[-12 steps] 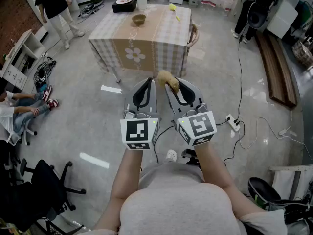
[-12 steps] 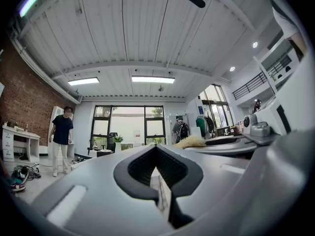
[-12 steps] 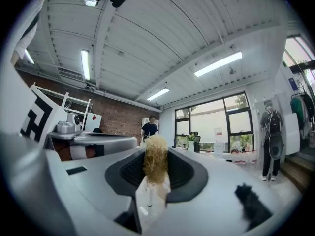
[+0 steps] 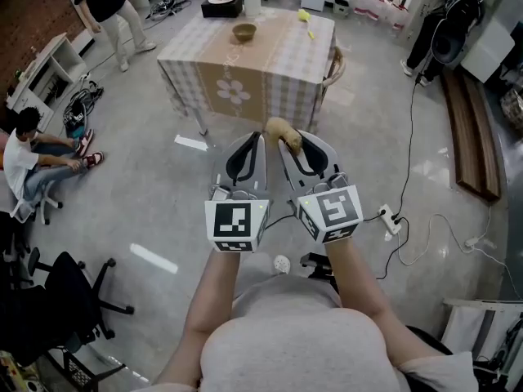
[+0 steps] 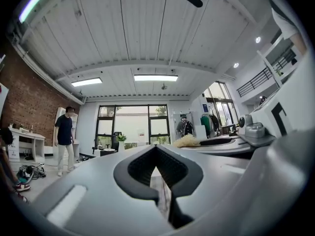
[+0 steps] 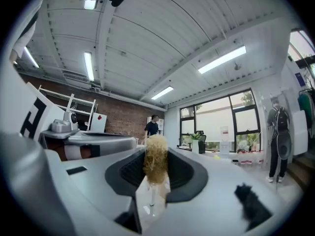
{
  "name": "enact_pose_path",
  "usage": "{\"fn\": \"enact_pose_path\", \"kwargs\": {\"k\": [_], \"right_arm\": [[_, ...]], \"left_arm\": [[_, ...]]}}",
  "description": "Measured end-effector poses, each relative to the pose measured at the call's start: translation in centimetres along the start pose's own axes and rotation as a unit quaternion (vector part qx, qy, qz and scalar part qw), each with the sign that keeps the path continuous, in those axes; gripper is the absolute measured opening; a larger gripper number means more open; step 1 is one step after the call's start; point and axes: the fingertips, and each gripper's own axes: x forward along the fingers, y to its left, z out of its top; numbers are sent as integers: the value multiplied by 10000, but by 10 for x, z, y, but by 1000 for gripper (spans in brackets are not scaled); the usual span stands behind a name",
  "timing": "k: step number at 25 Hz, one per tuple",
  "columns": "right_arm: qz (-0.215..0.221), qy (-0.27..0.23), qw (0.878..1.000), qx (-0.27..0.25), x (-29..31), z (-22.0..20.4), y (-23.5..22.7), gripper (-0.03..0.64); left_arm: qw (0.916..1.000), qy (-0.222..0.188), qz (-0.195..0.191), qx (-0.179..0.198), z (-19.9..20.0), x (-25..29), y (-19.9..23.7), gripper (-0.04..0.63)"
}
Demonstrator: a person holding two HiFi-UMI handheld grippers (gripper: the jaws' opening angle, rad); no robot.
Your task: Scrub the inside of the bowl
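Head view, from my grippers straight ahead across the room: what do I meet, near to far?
Near to far: right gripper → scrubber in its jaws → checked table → bowl → white vase.

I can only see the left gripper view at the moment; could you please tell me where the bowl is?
Observer: The bowl sits on a checked table some way ahead of you, and it looks out of reach.
Operator: Thank you. Is the right tool holding anything?
Observer: Yes, the right tool is shut on a tan scrubber that sticks out past its tips.
Operator: Is there anything on the floor that I should mind?
Observer: A white power strip with its cable lies on the floor, off to your right.
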Motion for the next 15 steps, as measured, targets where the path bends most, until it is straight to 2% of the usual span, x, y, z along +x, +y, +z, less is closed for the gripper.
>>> {"fn": "enact_pose_path", "kwargs": {"k": [9, 15], "right_arm": [[57, 46, 10000, 27, 28, -7, -2, 107], [-13, 51, 10000, 51, 61, -8, -16, 107]], "left_arm": [[9997, 202, 49, 134, -15, 17, 26, 5], [9997, 239, 77, 20, -15, 47, 54, 5]]}}
